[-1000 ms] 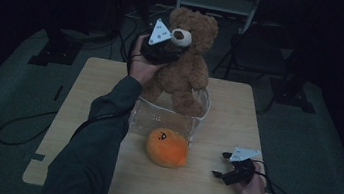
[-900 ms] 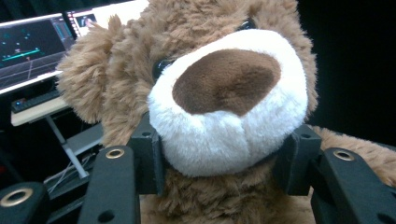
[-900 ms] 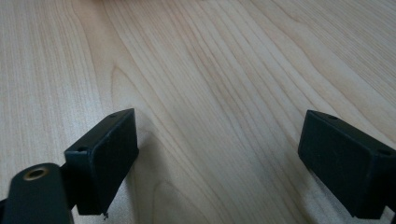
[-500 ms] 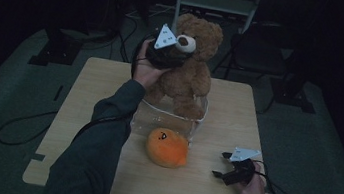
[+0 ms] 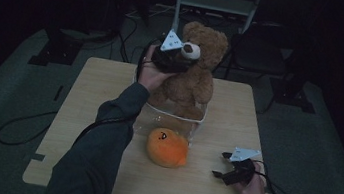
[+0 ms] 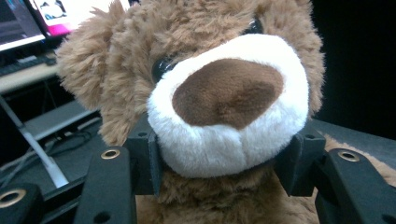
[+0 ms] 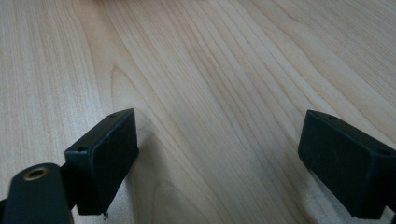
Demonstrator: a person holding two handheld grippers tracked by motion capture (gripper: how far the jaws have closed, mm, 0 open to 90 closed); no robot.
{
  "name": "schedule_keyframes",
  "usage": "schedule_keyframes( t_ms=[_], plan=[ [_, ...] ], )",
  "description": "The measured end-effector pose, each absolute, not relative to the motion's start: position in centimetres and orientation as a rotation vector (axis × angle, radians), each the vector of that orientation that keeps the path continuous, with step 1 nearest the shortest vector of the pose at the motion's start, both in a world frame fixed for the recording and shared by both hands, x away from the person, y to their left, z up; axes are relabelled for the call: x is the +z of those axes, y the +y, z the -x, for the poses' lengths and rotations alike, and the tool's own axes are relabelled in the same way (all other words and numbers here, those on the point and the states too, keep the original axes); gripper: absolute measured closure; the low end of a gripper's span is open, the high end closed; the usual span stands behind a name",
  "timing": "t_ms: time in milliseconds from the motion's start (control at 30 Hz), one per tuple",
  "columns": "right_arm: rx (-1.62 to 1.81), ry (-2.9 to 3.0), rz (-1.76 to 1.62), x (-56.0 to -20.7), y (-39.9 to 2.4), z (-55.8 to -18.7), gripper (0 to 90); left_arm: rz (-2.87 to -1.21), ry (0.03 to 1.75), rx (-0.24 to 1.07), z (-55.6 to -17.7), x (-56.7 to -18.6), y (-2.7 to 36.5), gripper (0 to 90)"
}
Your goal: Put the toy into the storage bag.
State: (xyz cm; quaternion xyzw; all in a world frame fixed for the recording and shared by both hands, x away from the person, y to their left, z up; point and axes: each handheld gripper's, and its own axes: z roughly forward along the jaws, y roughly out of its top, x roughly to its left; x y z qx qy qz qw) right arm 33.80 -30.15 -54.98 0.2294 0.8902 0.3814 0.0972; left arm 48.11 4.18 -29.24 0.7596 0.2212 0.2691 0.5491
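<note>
Pale wood grain runs under the right gripper (image 5: 231, 168), which sits low at the near right corner of the table (image 5: 100, 87); its jaws stand wide apart with nothing but bare tabletop between them. Just left of it, near the front edge, an orange plush toy (image 5: 167, 148) lies on its side, touching the near wall of a clear plastic box (image 5: 197, 123). A brown teddy bear (image 5: 194, 74) stands upright in that box at the middle of the table, its legs down inside and its head well above the rim. The left gripper (image 5: 177, 60) is up at the bear's head, held by the person's left hand (image 5: 150, 71) reaching across from the near side. In the left gripper view the two black jaws sit on either side of the white muzzle (image 6: 229, 112), pads pressing into the plush just under it, about half open around the bear. Beyond the table, a chair (image 5: 262, 48) and cables stand in the dark.
</note>
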Motion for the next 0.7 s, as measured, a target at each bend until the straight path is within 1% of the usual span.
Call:
schedule_keyframes(
  t_ms=[200,433,700],
  plan=[
    [1.129,2.636,-0.680,-55.0,-30.1,-33.8,11.4,-1.830,0.534,0.580,-48.4,-29.6,3.9,42.3],
    [1.130,2.636,-0.680,-55.0,-30.1,-33.8,11.4,-1.884,0.523,0.549,-48.4,-30.1,3.1,41.4],
    [1.129,2.636,-0.680,-55.0,-30.1,-33.8,11.4,-1.907,0.513,0.523,-48.4,-30.2,2.9,41.2]
  ],
)
